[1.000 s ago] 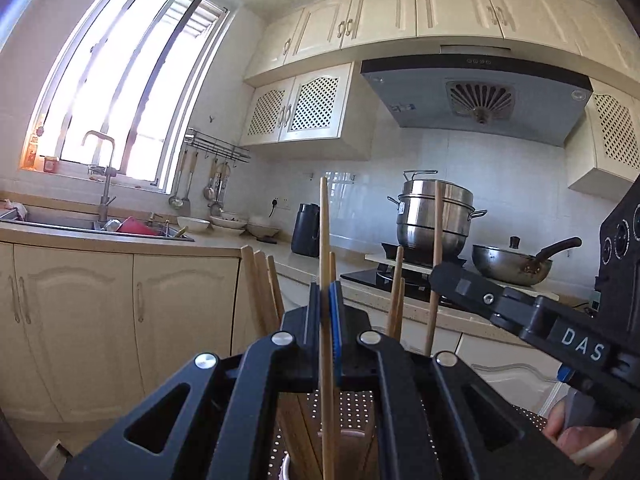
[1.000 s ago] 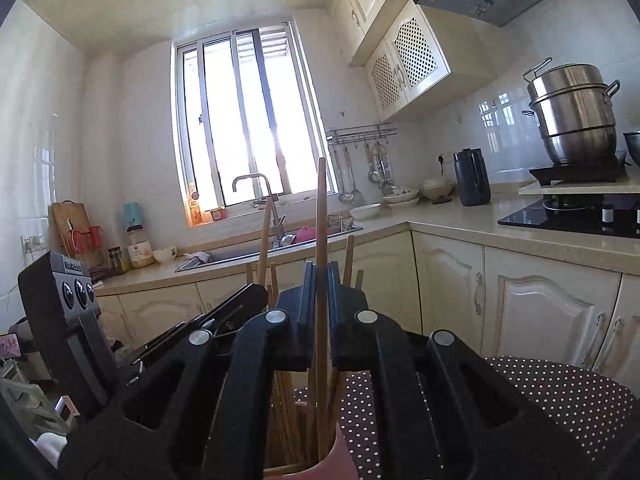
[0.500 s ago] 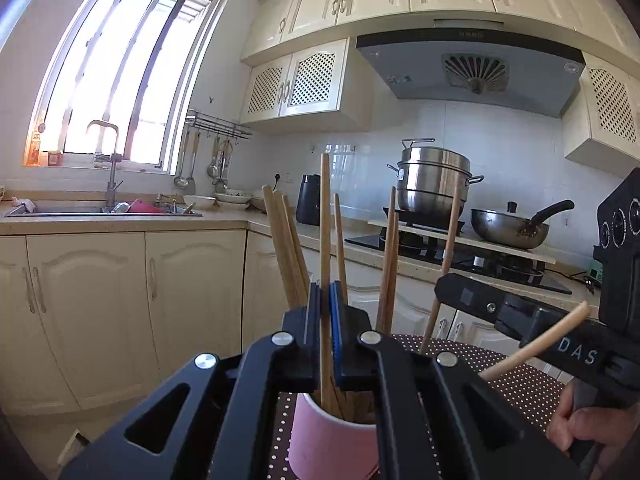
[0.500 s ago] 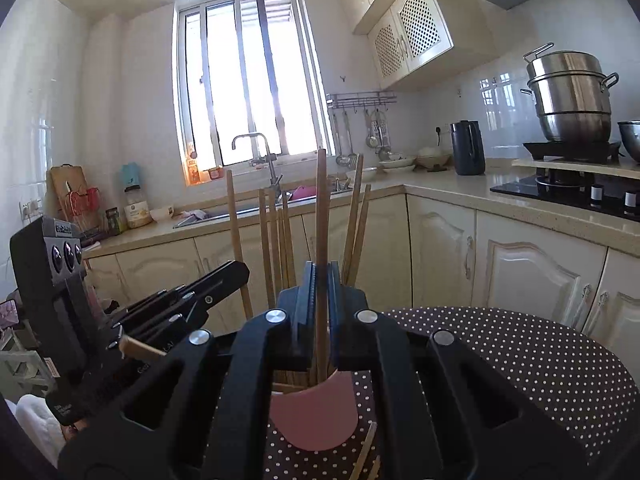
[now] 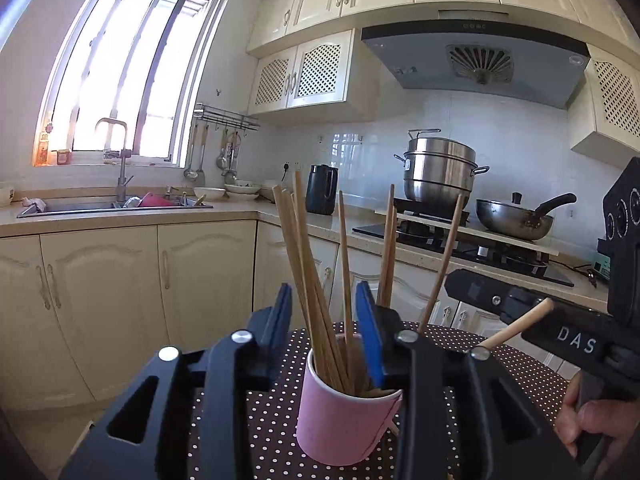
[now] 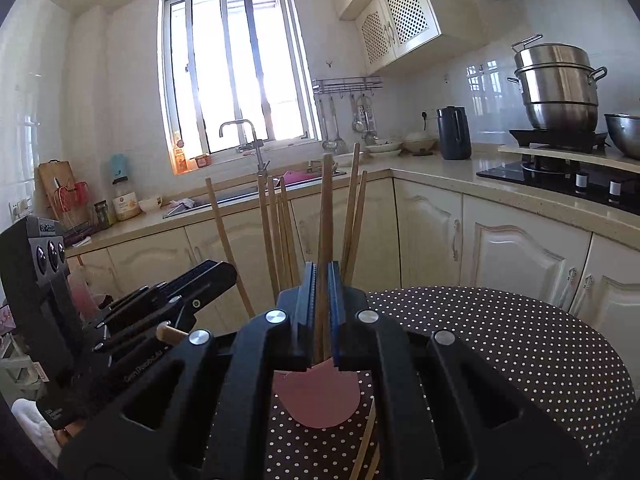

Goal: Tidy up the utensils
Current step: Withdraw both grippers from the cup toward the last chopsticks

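Chopsticks (image 5: 308,280) stand in the pink cup (image 5: 344,416) on the dotted counter (image 6: 520,340); the left hand-held gripper (image 5: 325,320) has just been opening, its stick dropped in, while the right hand-held gripper (image 6: 323,304), clamped on one chopstick (image 6: 326,216), probably must release it next.

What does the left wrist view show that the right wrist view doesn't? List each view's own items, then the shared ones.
Left wrist only: the range hood, the pan with its black handle, and the open left tongs, whose jaws have just been opening around the chopsticks.
Right wrist only: the cutting board and the right tongs shut on a chopstick.
Both: the pink cup, dotted table, steamer pot, kettle.
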Demonstrator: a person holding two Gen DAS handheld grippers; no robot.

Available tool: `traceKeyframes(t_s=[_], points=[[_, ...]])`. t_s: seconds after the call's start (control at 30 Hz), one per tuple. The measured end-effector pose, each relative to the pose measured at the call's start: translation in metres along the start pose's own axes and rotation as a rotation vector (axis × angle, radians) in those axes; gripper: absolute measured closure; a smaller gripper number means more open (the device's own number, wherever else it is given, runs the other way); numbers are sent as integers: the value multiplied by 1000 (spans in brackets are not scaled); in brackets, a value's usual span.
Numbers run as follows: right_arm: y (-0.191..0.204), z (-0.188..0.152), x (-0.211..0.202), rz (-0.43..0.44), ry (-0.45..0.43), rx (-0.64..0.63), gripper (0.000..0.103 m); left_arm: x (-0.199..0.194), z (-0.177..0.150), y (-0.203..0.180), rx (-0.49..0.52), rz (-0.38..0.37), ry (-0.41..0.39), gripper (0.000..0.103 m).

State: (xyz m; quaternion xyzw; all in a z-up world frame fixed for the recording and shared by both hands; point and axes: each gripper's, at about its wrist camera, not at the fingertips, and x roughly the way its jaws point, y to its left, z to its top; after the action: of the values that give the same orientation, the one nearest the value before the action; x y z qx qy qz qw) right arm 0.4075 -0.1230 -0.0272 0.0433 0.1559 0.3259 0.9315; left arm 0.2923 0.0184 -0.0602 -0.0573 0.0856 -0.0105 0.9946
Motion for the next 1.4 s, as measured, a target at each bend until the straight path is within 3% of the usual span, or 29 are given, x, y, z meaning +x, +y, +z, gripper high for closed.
traceKeyframes(t_s=[0.07, 0.13, 0.2, 0.33, 0.8, 1.07, 1.23, 1.4], points=[[0, 2, -5, -5, -1, 7, 90, -6, 3, -1, 7, 3, -3, 68], [1, 3, -11, -19, -7, 6, 76, -14, 8, -1, 13, 6, -3, 68], [3, 4, -20, -29, -19, 7, 69, -22, 11, -2, 22, 8, -7, 63], [9, 9, -40, -42, -40, 5, 64, -40, 18, -7, 42, 15, -17, 60], [38, 8, -116, -69, -95, -34, 62, -110, 27, -42, 127, 14, -64, 54], [40, -12, -143, -105, -64, -59, 60, -132, 16, -63, 159, -1, -48, 47], [30, -29, -149, -134, -24, -41, 58, -138, 1, -74, 192, -3, -9, 43], [15, -48, -143, -177, 50, -29, 55, -129, -18, -79, 190, -33, 90, 43]])
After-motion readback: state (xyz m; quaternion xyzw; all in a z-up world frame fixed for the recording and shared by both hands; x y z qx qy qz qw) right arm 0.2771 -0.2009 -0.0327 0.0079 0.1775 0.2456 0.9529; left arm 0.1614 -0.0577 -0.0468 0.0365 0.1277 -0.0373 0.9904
